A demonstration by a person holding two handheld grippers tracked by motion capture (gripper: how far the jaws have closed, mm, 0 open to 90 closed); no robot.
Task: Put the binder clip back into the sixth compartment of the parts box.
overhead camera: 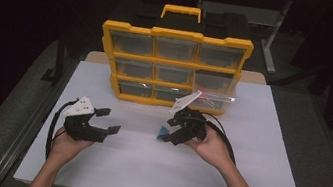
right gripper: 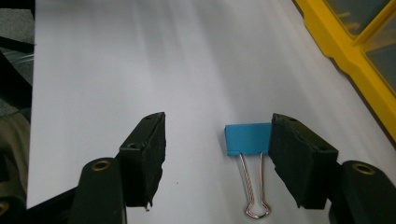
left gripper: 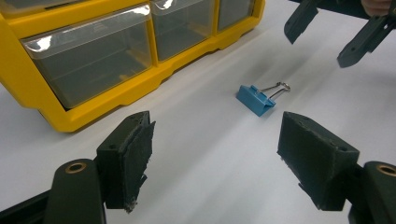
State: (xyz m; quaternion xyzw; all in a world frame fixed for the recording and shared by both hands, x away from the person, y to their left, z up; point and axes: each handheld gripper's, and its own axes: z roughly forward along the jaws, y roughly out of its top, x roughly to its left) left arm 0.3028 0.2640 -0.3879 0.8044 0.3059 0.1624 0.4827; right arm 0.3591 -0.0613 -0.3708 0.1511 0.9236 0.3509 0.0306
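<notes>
Binder clip, blue with silver wire handles, flat on the white table, between the jaws of the right gripper and close against the pad on the picture's right in the right gripper view; cannot tell whether that pad touches it. Jaws of that gripper spread wide, nothing pinched, tips pointing down at the tabletop over the clip. Wire handles pointing back toward the gripper body in that view. Farther left on the table, left gripper held low in the person's left hand, jaws also spread and empty, aimed across the table at the clip, well apart from it. Right gripper's two jaw tips visible at the top right of the left gripper view, above the clip. Beyond both, at the far side of the table, yellow organizer box with clear drawers and a yellow carrying handle on top, one drawer on the right side pulled out
</notes>
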